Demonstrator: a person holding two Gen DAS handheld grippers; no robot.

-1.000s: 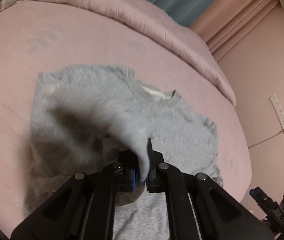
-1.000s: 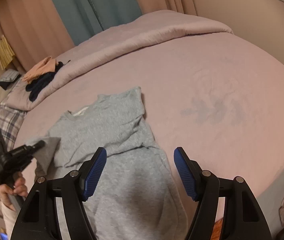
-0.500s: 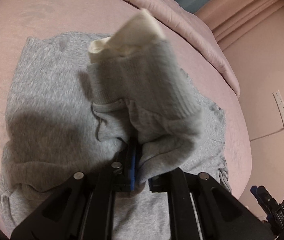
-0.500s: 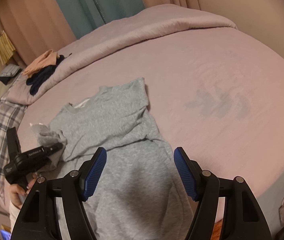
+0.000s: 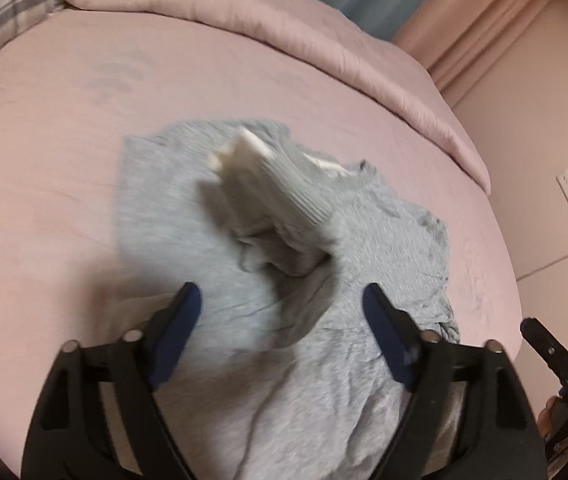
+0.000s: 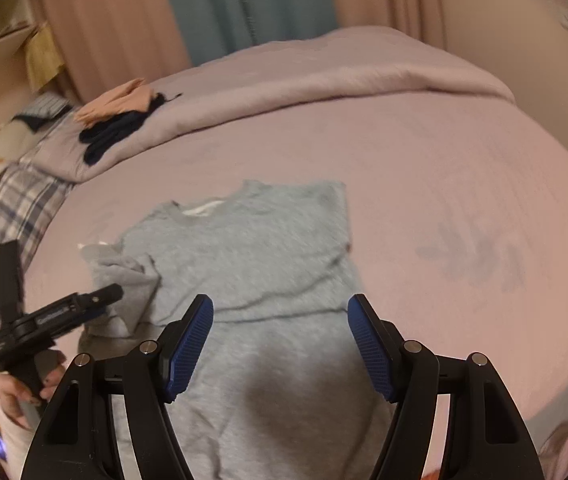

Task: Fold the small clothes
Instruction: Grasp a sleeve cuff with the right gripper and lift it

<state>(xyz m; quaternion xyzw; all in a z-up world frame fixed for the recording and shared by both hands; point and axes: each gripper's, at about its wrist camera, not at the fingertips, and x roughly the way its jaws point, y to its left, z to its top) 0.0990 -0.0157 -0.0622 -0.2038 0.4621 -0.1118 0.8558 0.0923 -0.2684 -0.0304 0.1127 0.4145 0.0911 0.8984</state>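
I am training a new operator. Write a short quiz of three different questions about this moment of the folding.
1. True or false: the left gripper is shut on the sleeve.
2. Which colour is the sweater? A) grey B) red C) green
3. Fill in: the sweater lies on a pink ____.

Key:
1. False. Both the left gripper and the right gripper are open and hold nothing.
2. A
3. bed

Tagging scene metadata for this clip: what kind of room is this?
Most likely a home bedroom. A grey shirt lies on a bed with a pink sheet, a folded-back duvet sits at its far side, and long curtains hang behind. Both grippers are open.
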